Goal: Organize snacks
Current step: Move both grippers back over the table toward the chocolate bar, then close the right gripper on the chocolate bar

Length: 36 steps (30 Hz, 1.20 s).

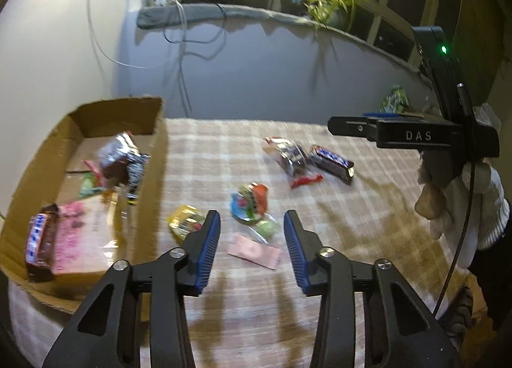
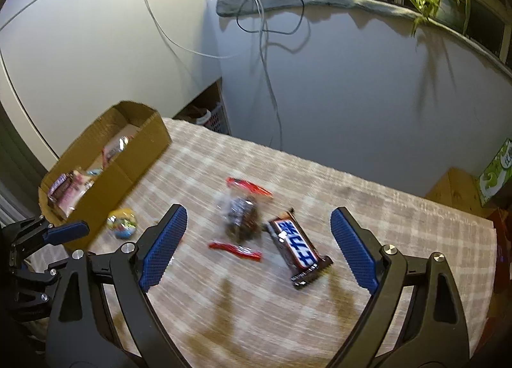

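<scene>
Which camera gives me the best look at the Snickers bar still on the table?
The right wrist view: the Snickers bar lies close, between the open right gripper fingers, with its label readable. In the left wrist view the bar is farther off, blurred, beside the clear bag.

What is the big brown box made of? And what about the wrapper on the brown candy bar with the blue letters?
The box looks like plain cardboard: matte brown, with thin bent walls and a rough torn top edge. The candy bar wrapper seems to be glossy plastic film, since it shines under the light and has crimped, crinkly ends. It could have a foil lining; that cannot be told from here.
</scene>
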Tool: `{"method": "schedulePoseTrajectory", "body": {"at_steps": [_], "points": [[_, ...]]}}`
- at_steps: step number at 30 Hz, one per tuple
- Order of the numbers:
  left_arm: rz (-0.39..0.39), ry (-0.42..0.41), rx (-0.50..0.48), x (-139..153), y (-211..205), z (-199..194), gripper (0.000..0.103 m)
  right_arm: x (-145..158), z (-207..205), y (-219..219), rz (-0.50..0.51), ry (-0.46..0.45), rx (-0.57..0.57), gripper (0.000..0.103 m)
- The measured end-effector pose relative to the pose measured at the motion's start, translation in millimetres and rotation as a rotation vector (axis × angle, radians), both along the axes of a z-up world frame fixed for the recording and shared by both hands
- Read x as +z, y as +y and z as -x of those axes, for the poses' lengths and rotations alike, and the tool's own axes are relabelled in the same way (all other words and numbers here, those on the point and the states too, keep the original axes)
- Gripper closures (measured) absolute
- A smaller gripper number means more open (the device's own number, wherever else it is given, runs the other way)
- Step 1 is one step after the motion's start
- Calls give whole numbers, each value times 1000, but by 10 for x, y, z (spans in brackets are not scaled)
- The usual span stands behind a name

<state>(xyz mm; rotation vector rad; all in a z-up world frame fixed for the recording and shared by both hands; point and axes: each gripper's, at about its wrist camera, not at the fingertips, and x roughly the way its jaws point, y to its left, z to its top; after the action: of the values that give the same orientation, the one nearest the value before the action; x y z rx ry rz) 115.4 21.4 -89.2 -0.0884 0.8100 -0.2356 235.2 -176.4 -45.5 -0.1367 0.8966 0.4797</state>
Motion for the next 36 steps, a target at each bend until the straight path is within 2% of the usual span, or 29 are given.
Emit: {"method": "schedulePoseTrajectory", "body": {"at_steps": [2, 10, 23, 26, 29, 32, 34, 36], "points": [[-2, 24, -11, -77, -55, -46, 72, -70, -19, -37, 7, 11, 2, 10], [-31, 87, -20, -314, -162, -223, 72, -293, -115, -113, 34, 43, 12, 10], [-88, 121, -42, -508, -277, -342, 72, -555, -243, -61, 81, 73, 40, 10], [-100, 117, -48, -513, -317, -350, 73, -603, -268, -37, 89, 84, 45, 15], [-109, 112, -47, -516, -333, -361, 81, -660, -292, -22, 97, 96, 47, 20], [-112, 110, -45, -520, -343, -360, 82, -681, -289, -29, 95, 107, 49, 27], [-118, 107, -46, -524, -349, -362, 83, -695, -281, -36, 95, 112, 47, 36], [-118, 106, -48, -520, -352, -355, 84, -708, -275, -49, 99, 119, 43, 53]]}}
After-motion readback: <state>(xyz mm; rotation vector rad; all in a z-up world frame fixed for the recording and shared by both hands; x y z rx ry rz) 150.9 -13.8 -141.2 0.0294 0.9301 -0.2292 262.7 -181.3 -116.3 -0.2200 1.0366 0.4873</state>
